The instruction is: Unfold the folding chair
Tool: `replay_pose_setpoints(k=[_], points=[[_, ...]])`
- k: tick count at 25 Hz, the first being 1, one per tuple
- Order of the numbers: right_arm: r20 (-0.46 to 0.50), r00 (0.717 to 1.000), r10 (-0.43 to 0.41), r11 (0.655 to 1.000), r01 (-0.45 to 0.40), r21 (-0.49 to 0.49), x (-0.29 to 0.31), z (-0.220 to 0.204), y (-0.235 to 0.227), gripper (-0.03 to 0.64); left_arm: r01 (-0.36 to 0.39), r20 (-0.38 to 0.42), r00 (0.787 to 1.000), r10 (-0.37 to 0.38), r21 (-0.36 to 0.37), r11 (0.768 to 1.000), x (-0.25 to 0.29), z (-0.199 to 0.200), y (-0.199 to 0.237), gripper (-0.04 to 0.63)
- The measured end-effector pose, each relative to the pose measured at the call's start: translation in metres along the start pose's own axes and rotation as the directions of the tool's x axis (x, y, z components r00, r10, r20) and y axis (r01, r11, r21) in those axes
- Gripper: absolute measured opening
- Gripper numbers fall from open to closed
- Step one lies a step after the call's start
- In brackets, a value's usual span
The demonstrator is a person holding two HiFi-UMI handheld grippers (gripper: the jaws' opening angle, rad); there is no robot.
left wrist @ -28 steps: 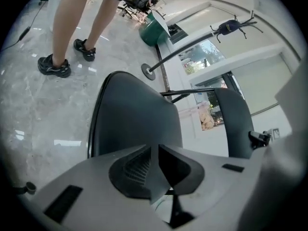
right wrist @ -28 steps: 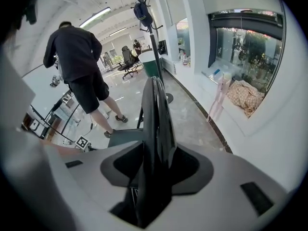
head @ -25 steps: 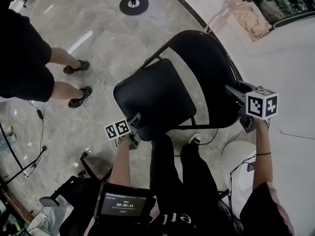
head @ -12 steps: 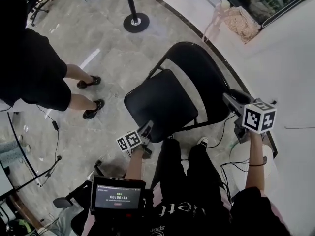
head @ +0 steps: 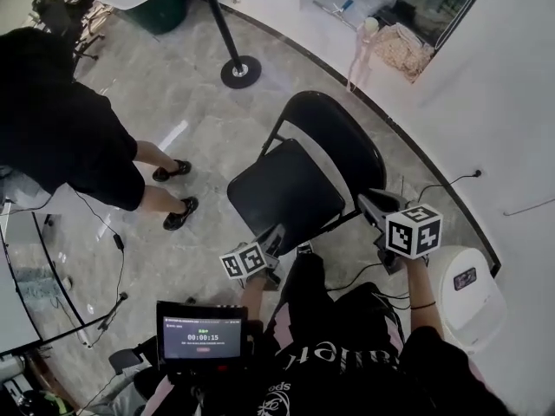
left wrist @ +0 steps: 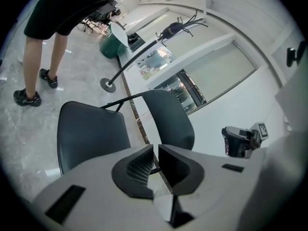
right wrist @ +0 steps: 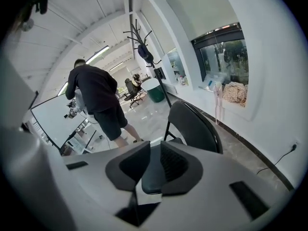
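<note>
Black folding chair (head: 286, 189) stands open on grey marble floor (head: 195, 115).

You have open floor (head: 173, 258) left of the chair (head: 290, 193). A bystander (head: 78, 137) stands across it, a post base (head: 240, 71) beyond, and the wall (head: 512, 102) crowds your right.

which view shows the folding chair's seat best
The head view: nearly the whole seat shows from above, folded down. The left gripper view cuts off the near edge of the seat. The right gripper view shows mainly the backrest and a sliver of seat between its jaws.
</note>
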State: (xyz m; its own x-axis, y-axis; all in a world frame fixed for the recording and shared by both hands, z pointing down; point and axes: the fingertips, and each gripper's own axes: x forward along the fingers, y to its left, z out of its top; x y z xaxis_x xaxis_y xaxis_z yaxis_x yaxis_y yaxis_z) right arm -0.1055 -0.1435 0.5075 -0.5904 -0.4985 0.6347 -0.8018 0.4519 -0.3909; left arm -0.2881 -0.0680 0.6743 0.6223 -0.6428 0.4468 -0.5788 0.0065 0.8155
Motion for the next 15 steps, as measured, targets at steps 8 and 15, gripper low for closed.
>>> replay_pose_setpoints(k=[8, 15], points=[[0.009, 0.999, 0.034, 0.999, -0.034, -0.006, -0.071, -0.061, 0.025, 0.041, 0.025, 0.096, 0.995, -0.036, 0.121, 0.992, -0.017, -0.028, -0.079, 0.013], [0.016, 0.998, 0.063, 0.998, -0.063, -0.005, -0.161, -0.141, 0.033, 0.031, 0.07, 0.159, 0.982, -0.105, 0.206, 0.976, -0.036, -0.1, -0.161, 0.003]])
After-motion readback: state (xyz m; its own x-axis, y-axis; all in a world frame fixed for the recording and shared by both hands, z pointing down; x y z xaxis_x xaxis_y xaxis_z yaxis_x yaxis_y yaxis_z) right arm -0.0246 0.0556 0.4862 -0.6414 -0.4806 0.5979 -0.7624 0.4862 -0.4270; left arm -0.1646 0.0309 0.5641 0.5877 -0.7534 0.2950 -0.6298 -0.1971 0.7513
